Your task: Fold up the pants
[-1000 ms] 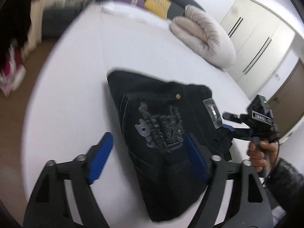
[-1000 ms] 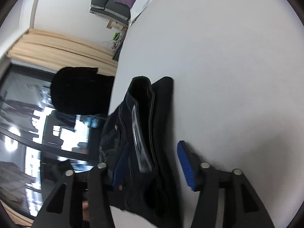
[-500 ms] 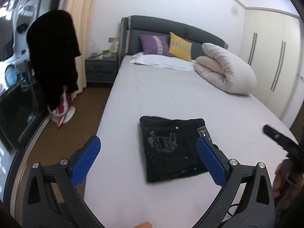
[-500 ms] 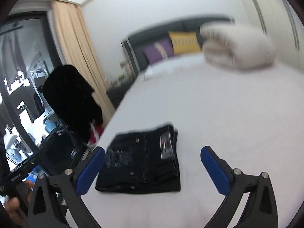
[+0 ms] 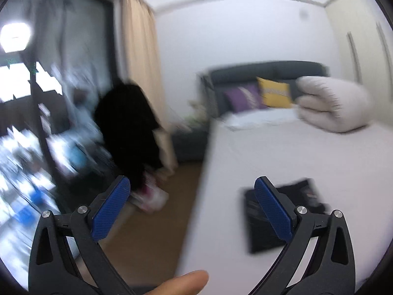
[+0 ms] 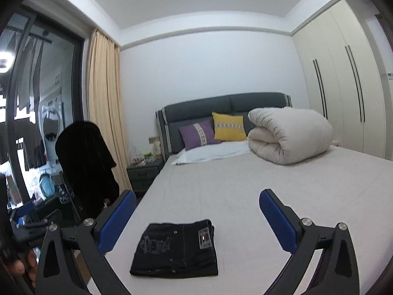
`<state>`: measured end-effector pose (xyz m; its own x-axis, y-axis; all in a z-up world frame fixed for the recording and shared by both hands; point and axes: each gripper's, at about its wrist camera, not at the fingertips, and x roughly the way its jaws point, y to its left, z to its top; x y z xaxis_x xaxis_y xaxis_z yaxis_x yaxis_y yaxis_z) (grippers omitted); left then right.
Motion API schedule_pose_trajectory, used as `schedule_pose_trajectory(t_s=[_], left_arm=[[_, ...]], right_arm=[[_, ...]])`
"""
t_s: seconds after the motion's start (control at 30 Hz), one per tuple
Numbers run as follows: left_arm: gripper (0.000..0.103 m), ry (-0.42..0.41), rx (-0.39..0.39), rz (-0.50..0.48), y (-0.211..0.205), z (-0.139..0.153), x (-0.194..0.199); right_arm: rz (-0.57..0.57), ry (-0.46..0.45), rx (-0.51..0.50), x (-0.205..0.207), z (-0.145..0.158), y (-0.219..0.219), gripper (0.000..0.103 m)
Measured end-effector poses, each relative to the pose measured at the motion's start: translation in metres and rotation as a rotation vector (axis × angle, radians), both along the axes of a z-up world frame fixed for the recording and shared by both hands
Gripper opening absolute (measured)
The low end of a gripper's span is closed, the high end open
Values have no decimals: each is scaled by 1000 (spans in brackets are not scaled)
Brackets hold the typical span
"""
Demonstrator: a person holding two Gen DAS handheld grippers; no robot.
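The dark pants (image 6: 175, 248) lie folded in a flat rectangle on the near end of the bed (image 6: 245, 186), with a label patch facing up. My right gripper (image 6: 196, 211) is open and empty, held back and above the pants. My left gripper (image 5: 189, 201) is open and empty, turned toward the bed's left edge and the floor. In the blurred left wrist view the pants (image 5: 265, 236) show low on the right, behind the right finger (image 5: 272, 211).
A rolled beige duvet (image 6: 289, 135), a yellow pillow (image 6: 228, 129) and a purple pillow (image 6: 196, 134) lie at the head of the bed. A black garment (image 6: 86, 162) hangs at the left by the curtain (image 6: 103, 113). A wardrobe (image 6: 343, 86) stands on the right.
Both grippers have let go of the pants and drawn back from the bed. The left gripper has swung left toward the window side. The pants stay folded on the bed.
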<state>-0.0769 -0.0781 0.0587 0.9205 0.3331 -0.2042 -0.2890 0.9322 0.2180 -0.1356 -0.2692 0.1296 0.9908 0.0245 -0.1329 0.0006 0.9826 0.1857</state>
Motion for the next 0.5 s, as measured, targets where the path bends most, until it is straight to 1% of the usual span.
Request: schedule_pose_trajectory(t_s=[0.03,0.07,0.13,0.17,0.2,0.27,0.33,0.37,0.43,0.5], left_arm=[[103,2,5,-9,-3,1,-4],[103,31,-35,-36,-2,1,-5],[103,86,-104,-56,2,0,-6],[103,133,-139,-77,3,-3,-5],[103,168,-158,-96,2,-5,-3],[103,262,-217,-155,2,-14,2],[103,342,-284,-187,3,-25,6],[103,371,-293,-191,1,-31,6],[103,397,-299,-205,-5,-39,12],[103,438,-330,-226,-10,-49,19]], right_arm=[[0,1,4,-2,0,0,103],[-5,4,4,-2,1,1,103],[-24,11,-10,-5,-1,6,103],[-32,14,-15,-9,-2,8,103],[-33,27,-19,-10,-4,10,103],[-23,58,-25,-10,-7,13,103],[-22,93,-38,-8,-12,16,103],[-26,121,-51,-7,-14,18,103],[-19,178,-69,-5,-19,21,103],[-41,257,-104,2,-28,27,103]])
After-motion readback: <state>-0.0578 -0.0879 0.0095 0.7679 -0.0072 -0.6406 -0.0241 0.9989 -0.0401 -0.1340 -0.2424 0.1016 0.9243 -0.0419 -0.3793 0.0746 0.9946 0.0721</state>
